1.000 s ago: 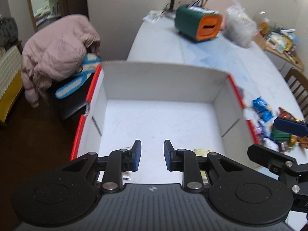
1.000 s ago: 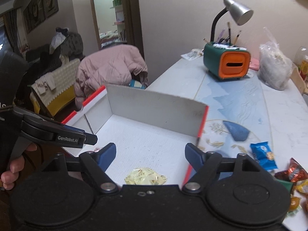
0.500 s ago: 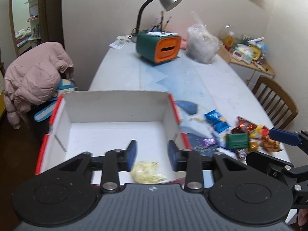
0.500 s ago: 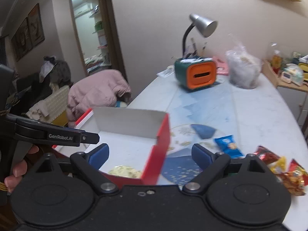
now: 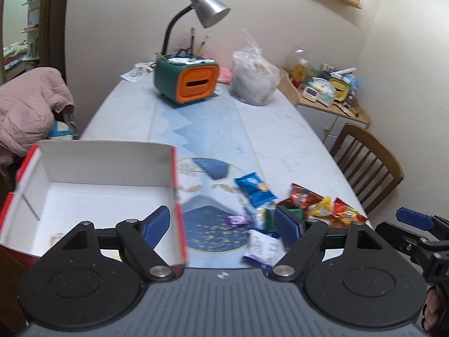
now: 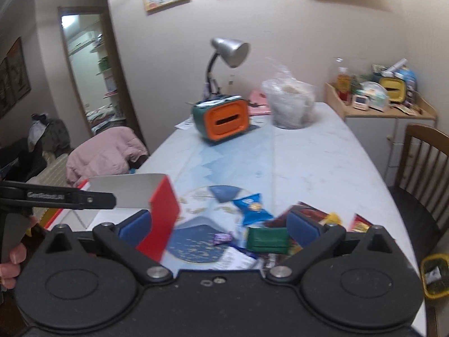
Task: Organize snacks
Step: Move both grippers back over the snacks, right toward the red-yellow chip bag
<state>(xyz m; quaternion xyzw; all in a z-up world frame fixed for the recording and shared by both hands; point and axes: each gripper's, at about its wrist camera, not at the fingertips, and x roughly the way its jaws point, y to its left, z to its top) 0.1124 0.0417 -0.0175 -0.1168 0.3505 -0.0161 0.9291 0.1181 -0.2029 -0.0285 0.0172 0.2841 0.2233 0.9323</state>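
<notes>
A red box with a white inside (image 5: 106,165) stands at the table's near left; it also shows in the right wrist view (image 6: 161,210). A heap of snacks lies to its right: a blue packet (image 5: 254,188) (image 6: 252,206), a green packet (image 6: 268,240), a white packet (image 5: 262,248), a purple sweet (image 5: 237,219) and red and yellow wrappers (image 5: 322,205). My left gripper (image 5: 223,223) is open and empty above the box's right wall and the snacks. My right gripper (image 6: 219,224) is open and empty above the heap.
A green and orange holder (image 5: 186,80) with a desk lamp (image 5: 209,14) and a clear plastic bag (image 5: 254,84) stand at the table's far end. A wooden chair (image 5: 364,163) is at the right. A pink jacket (image 5: 26,106) hangs on a chair at the left.
Both grippers have swung right, from over the box toward the snack heap. The left gripper's jaws have opened wide. The yellow snack in the box is out of sight.
</notes>
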